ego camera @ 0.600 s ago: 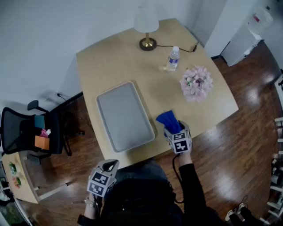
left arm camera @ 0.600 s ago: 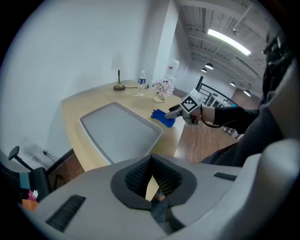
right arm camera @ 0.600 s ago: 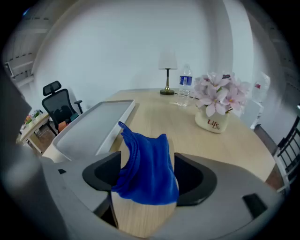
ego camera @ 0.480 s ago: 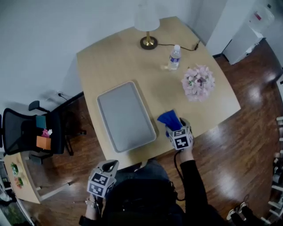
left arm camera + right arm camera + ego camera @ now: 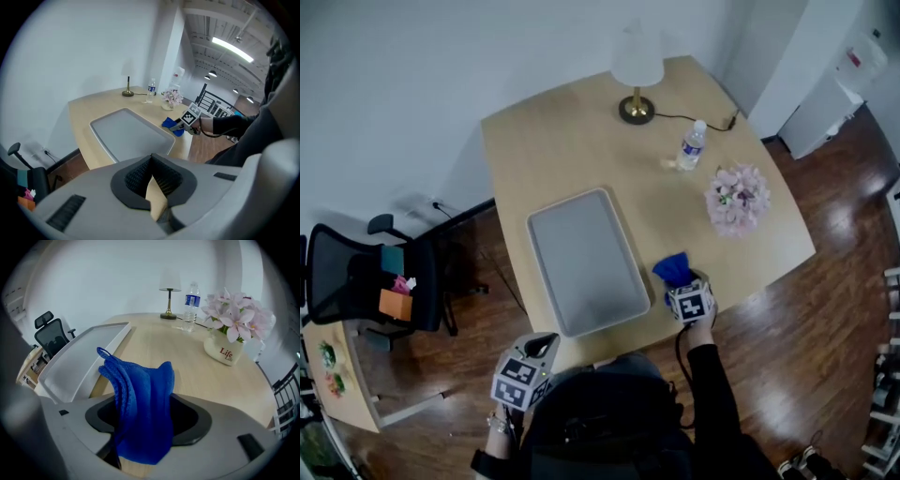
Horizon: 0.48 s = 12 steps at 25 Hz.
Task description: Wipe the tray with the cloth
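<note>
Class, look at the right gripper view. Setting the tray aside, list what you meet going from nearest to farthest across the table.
blue cloth → pot of pink flowers → water bottle → lamp

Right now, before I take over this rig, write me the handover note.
Left gripper: jaws shut, empty, held low off the near edge of the table.
Right gripper: jaws open, with the blue cloth bunched between them but not clamped.
Tray: bare, on the table just left of the cloth.
Done: right gripper is at the cloth.
Left: close on the cloth, then wipe the tray.
</note>
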{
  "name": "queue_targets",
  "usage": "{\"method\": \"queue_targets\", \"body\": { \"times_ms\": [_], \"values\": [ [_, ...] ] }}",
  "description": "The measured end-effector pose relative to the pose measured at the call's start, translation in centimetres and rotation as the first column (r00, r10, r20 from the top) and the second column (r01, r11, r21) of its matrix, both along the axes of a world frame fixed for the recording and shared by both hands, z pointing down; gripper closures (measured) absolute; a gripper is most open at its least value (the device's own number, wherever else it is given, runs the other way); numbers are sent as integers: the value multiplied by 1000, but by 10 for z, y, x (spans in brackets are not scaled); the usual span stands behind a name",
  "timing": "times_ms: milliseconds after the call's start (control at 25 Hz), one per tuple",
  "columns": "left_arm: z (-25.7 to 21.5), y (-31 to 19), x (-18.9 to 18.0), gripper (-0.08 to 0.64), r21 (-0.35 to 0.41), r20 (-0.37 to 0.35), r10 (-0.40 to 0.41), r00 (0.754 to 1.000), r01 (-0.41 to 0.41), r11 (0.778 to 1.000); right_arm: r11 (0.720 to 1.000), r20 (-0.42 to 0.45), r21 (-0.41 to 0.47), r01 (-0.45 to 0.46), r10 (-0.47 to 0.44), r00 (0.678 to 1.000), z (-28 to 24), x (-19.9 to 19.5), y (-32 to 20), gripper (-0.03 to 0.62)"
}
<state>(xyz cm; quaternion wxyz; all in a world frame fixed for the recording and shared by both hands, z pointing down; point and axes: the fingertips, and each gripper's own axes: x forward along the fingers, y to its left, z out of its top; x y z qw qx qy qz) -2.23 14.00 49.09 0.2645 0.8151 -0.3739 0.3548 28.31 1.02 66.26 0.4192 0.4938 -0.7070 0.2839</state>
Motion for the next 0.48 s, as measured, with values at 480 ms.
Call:
{"method": "queue_targets", "body": {
  "times_ms": [480],
  "values": [
    [29, 0, -31, 560, -59, -14, -84, 996, 83, 995, 996, 28, 79, 49, -52, 998, -46, -20, -11, 454]
  ]
}}
